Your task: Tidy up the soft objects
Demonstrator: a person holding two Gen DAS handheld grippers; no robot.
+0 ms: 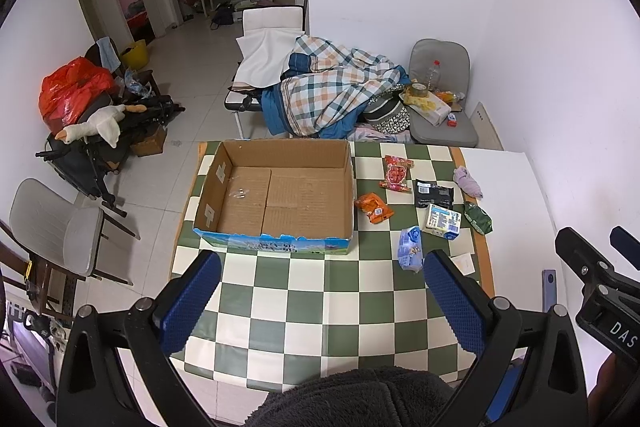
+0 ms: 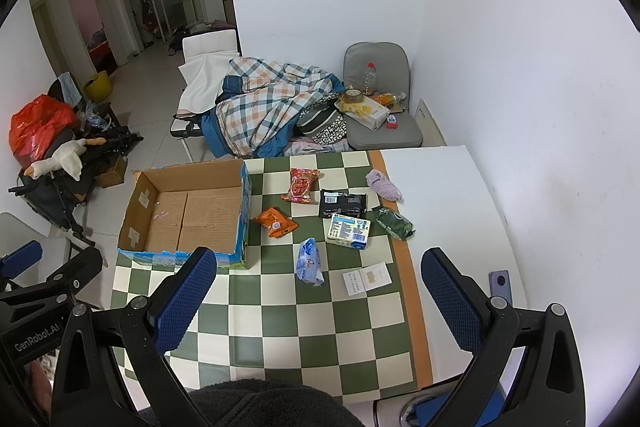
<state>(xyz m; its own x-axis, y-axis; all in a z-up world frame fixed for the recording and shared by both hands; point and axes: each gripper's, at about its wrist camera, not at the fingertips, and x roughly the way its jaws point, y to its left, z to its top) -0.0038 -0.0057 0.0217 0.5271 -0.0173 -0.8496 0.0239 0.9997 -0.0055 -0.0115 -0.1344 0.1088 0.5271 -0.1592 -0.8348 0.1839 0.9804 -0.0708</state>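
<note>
An open empty cardboard box (image 1: 276, 195) (image 2: 188, 211) sits on the checkered tablecloth (image 1: 320, 299) (image 2: 280, 307). To its right lie soft packets: a blue one (image 1: 411, 249) (image 2: 309, 262), an orange one (image 1: 374, 207) (image 2: 278, 221), a red one (image 1: 396, 173) (image 2: 301, 185), a black one (image 1: 434, 193) (image 2: 343, 203), a white-blue pack (image 1: 442, 221) (image 2: 348, 231), a green one (image 1: 478, 218) (image 2: 393, 223) and a lilac cloth (image 1: 468, 181) (image 2: 383, 185). My left gripper (image 1: 320, 303) is open and empty, short of the box. My right gripper (image 2: 320, 299) is open and empty, short of the packets.
A white card (image 2: 366, 278) and a phone (image 2: 500, 283) lie near the right gripper on the table. Beyond the table stand a grey chair with clutter (image 1: 440, 95) and a bed with a plaid quilt (image 1: 332, 87). A chair (image 1: 60, 227) stands left of the table.
</note>
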